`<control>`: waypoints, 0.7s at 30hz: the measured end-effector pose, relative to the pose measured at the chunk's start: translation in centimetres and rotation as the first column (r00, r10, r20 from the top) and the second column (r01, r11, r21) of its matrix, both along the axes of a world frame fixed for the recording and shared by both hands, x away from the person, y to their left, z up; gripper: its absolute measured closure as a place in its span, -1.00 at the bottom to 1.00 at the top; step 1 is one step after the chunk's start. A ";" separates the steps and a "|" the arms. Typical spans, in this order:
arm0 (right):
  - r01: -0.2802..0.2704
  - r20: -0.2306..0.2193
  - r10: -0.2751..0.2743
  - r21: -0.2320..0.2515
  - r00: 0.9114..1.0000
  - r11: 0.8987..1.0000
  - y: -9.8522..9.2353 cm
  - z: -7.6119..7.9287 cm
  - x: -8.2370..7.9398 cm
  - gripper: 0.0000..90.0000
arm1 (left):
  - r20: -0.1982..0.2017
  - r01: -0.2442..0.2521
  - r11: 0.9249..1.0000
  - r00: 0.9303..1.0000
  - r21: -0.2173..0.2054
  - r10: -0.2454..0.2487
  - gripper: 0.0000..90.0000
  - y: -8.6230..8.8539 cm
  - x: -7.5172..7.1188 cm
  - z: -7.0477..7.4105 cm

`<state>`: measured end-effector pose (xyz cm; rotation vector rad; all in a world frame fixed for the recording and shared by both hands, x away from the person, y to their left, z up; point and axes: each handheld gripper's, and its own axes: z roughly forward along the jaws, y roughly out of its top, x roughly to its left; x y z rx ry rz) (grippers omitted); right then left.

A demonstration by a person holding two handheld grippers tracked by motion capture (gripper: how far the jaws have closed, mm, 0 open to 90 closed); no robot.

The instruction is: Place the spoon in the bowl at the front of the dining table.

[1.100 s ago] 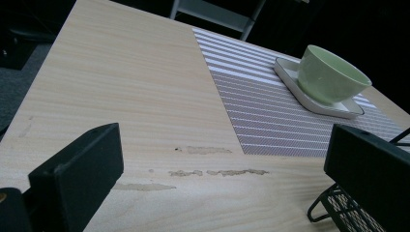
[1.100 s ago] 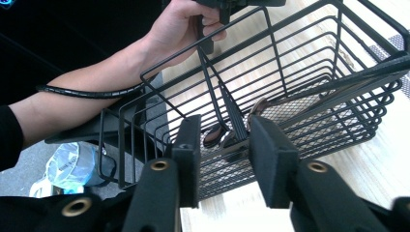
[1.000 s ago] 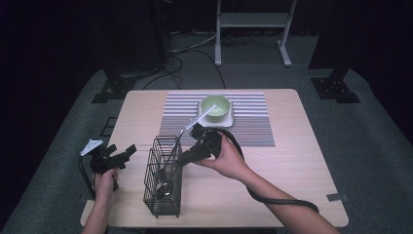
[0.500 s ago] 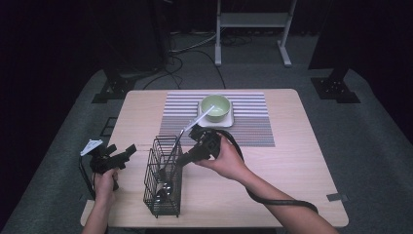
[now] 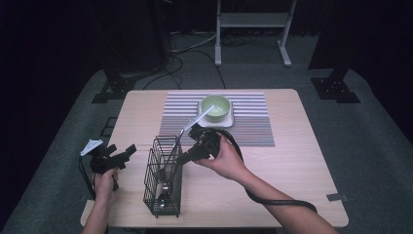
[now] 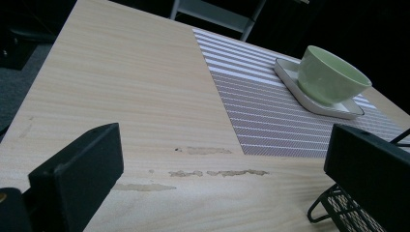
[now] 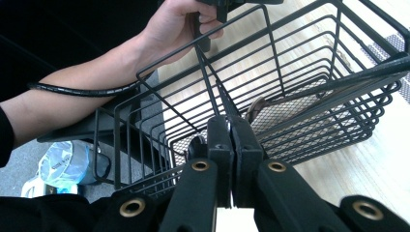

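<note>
A black wire basket [image 5: 163, 175] stands at the front left of the wooden table [image 5: 292, 161]. A long utensil with a white handle [image 5: 200, 118] stands in it and leans up to the right. My right gripper [image 5: 181, 157] meets its thin stem just above the basket rim. Its jaws have just been closing and now press together on the stem. In the right gripper view the right gripper [image 7: 232, 125] points into the basket [image 7: 300, 87]. My left gripper [image 5: 122, 150] hovers open at the table's left edge, nothing between its jaws [image 6: 222, 169].
A green bowl [image 5: 215, 106] [image 6: 331, 75] sits on a white square plate [image 5: 229, 120] on a striped mat [image 5: 253, 129] at the back middle. The basket's foot [image 6: 338, 212] is near the left gripper's right jaw. Dark stands and cables surround the table.
The right gripper's jaws have drawn together at the utensil's stem. Both hands, the basket and the bowl have stayed where they were.
</note>
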<state>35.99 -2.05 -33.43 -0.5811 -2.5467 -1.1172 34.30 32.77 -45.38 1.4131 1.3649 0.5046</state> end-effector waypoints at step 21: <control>0.029 -0.006 -0.028 0.064 1.000 0.998 -1.3 2.6 0.3 0.98 | -0.001 0.001 1.000 1.000 0.001 -0.001 -1.00 0.0 0.0 -0.1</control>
